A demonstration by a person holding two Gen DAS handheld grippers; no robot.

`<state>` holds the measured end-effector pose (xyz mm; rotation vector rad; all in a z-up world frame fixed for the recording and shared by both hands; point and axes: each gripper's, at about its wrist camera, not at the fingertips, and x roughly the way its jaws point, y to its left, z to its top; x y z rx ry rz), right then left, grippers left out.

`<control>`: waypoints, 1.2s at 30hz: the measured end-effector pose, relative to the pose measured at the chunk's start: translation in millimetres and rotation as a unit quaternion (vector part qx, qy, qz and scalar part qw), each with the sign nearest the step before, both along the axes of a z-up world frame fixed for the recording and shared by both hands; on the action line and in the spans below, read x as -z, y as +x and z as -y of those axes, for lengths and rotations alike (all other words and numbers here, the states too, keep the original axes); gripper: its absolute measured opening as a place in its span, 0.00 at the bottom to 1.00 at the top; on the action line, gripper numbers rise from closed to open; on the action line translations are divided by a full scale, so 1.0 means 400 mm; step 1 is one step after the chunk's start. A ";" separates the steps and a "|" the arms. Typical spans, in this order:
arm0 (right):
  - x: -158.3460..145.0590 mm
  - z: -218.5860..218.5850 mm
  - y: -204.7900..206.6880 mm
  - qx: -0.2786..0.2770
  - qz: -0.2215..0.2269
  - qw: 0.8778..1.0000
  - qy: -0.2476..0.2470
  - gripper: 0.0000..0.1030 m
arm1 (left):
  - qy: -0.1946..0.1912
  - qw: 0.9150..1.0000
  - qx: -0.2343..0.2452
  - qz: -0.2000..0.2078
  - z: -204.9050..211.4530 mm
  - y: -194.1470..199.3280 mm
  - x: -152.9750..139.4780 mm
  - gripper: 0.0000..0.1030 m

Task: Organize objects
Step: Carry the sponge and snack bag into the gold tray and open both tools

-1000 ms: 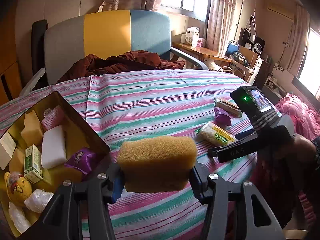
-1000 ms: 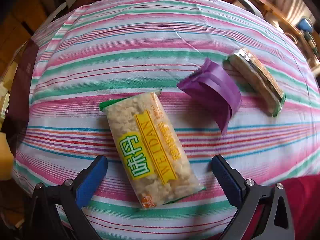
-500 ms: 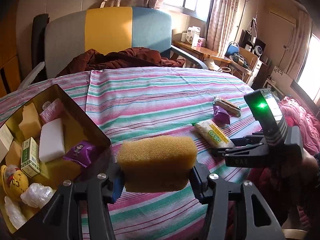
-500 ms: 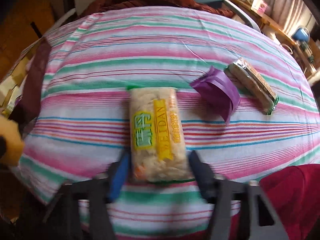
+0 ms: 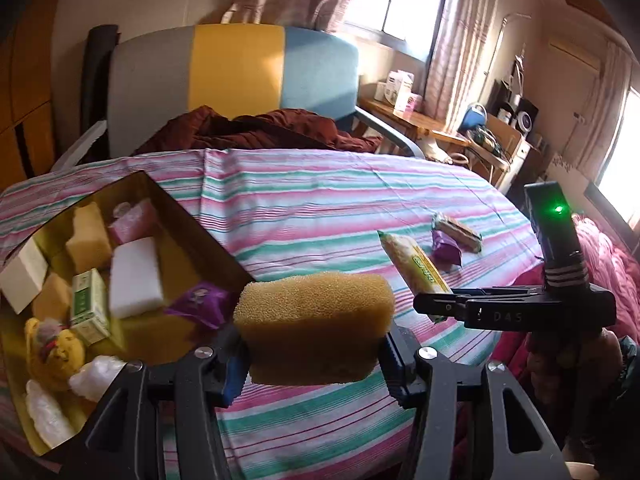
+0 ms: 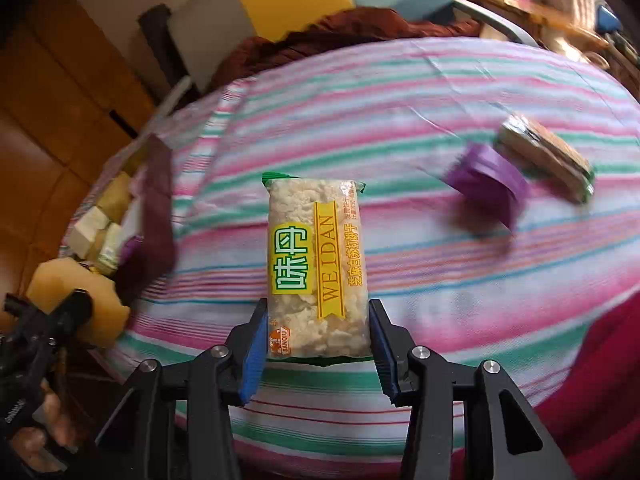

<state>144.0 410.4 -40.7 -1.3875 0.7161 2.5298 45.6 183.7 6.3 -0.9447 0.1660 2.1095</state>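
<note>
My left gripper (image 5: 314, 372) is shut on a yellow sponge (image 5: 314, 332), held above the striped cloth just right of the open cardboard box (image 5: 192, 220). The box holds sponges, white blocks, a green carton, a purple packet and a yellow toy. In the right wrist view my right gripper (image 6: 318, 344) has a clear snack packet (image 6: 316, 264) with yellow and green print between its blue pads. Its jaws are closing, the pads press the packet's lower end, and the packet sticks up off the cloth. The left wrist view shows that gripper (image 5: 436, 306) at the right with the packet (image 5: 412, 264).
A purple packet (image 6: 486, 184) and a wrapped biscuit bar (image 6: 548, 160) lie on the striped cloth (image 6: 400, 100) to the right. A chair with a dark red garment (image 5: 256, 128) stands behind the table. A red cloth (image 6: 600, 380) hangs at the near right edge.
My right gripper went from wide open around the snack packet to closed on its end, and the packet has come up off the cloth. The left gripper shifted a little, still holding the sponge.
</note>
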 end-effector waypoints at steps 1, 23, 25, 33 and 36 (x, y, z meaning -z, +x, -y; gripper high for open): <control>-0.011 0.009 -0.015 -0.009 -0.008 1.000 0.000 0.46 | 0.003 1.000 -0.008 0.002 0.015 -0.005 -0.004 0.54; -0.128 0.353 -0.321 -0.200 -0.074 0.976 0.034 0.46 | 0.061 0.976 -0.195 0.069 0.363 -0.196 0.009 0.54; -0.125 0.374 -0.336 -0.210 -0.071 0.975 0.031 0.46 | 0.068 0.974 -0.199 0.080 0.369 -0.207 0.013 0.54; -0.093 0.412 -0.393 -0.214 -0.052 0.974 0.049 0.46 | 0.089 0.973 -0.196 0.081 0.327 -0.279 -0.002 0.55; -0.093 0.425 -0.406 -0.221 -0.056 0.970 0.081 0.46 | 0.075 0.971 -0.199 0.107 0.300 -0.313 0.032 0.56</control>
